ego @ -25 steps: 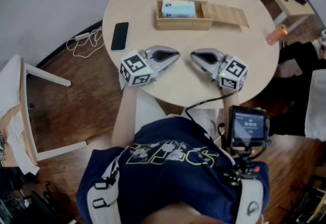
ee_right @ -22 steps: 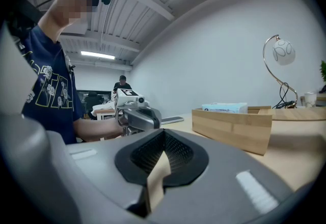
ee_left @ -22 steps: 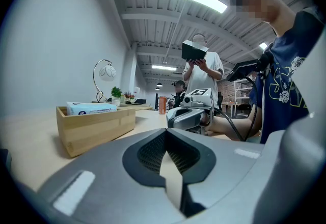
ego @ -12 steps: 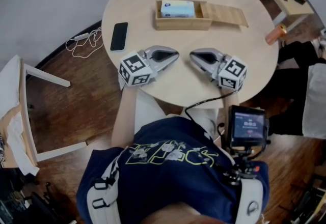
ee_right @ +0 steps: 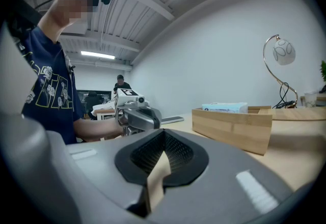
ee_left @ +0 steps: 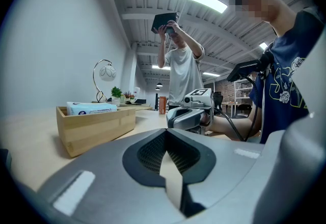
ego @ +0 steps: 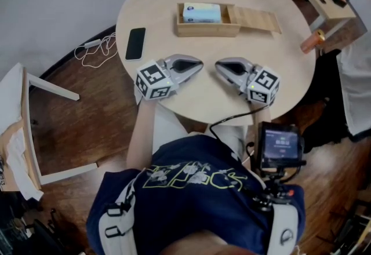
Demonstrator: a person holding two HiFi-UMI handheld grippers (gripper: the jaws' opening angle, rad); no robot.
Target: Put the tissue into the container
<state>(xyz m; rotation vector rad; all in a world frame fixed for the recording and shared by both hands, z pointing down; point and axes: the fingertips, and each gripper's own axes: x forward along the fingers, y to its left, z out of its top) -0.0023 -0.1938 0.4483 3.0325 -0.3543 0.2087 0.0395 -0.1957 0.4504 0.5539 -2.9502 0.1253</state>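
Tissue pack (ego: 202,13) already lies in the far container (ego: 207,29); I rest left tongs (ego: 199,64) and right tongs (ego: 219,65) closed, empty, on the desk (ego: 191,97).

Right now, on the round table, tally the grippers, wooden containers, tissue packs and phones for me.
Grippers: 2, the left gripper and the right gripper
Wooden container: 1
Tissue pack: 1
Phone: 1
Total: 5
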